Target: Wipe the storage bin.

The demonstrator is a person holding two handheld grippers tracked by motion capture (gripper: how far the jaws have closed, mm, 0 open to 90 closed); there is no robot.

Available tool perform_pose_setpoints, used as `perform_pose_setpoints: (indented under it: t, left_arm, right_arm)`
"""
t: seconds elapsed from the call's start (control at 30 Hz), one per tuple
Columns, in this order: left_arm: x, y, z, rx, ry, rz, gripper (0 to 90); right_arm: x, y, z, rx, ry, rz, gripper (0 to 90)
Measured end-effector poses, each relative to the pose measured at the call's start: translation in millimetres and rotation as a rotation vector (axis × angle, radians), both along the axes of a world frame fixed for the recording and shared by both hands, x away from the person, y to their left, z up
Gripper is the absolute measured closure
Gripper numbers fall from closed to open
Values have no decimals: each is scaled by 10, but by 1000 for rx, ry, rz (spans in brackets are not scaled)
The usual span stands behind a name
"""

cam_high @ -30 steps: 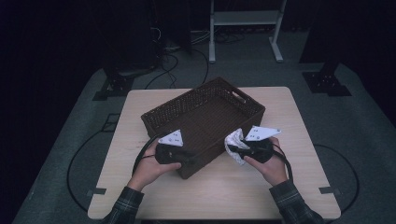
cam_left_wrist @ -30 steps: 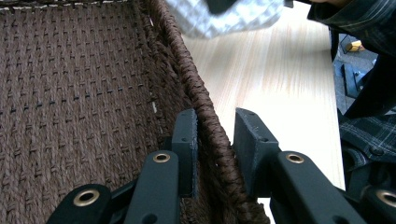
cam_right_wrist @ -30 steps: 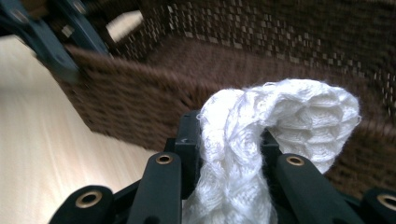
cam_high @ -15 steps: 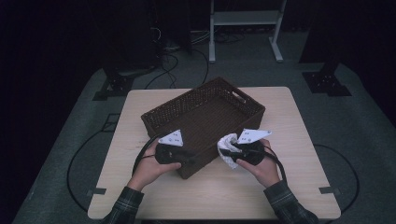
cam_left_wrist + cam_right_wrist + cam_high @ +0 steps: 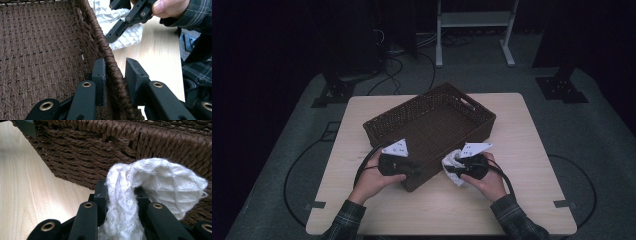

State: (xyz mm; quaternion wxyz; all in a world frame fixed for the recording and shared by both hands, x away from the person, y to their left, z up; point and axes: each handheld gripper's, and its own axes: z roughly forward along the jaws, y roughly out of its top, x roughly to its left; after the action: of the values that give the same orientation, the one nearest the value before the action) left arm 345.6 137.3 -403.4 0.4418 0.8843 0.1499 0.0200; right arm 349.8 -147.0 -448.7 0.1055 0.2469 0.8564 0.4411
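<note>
The basket [image 5: 432, 130] is set at the table's [image 5: 532, 150] centre. At its 6 o'clock wall the left gripper [image 5: 412, 171] is placed at 7 o'clock, the cloth [image 5: 453, 161] and right gripper [image 5: 453, 170] at 5 o'clock.

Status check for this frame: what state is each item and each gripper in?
Basket: upright on the table, nothing visible inside, near rim clamped.
Cloth: bunched, outside the basket, against its wall.
Left gripper: shut on the basket's rim.
Right gripper: shut on the cloth.

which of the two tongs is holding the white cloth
The right tongs, pinching the white cloth beside the basket. The left tongs straddle the basket's rim instead.
</note>
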Motion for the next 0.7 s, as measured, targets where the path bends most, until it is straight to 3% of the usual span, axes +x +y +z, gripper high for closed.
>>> perform_pose_setpoints:
  t: [0.13,0.3,0.37,0.5,0.7]
  left_arm:
    - [-1,-2,0,2,-1,-1,698]
    - [-4,-3,0,2,1,-1,698]
    - [-1,-1,1,2,-2,-3,698]
    - [-2,0,0,1,0,-2,698]
    - [0,1,0,0,0,-2,698]
  right_arm:
    - [12,9,-46,-9,9,1,710]
    - [56,76,-200,-83,21,2,710]
    - [68,99,-247,-91,30,4,709]
    - [38,91,-203,-98,12,2,710]
    - [-48,71,-25,-59,-25,15,709]
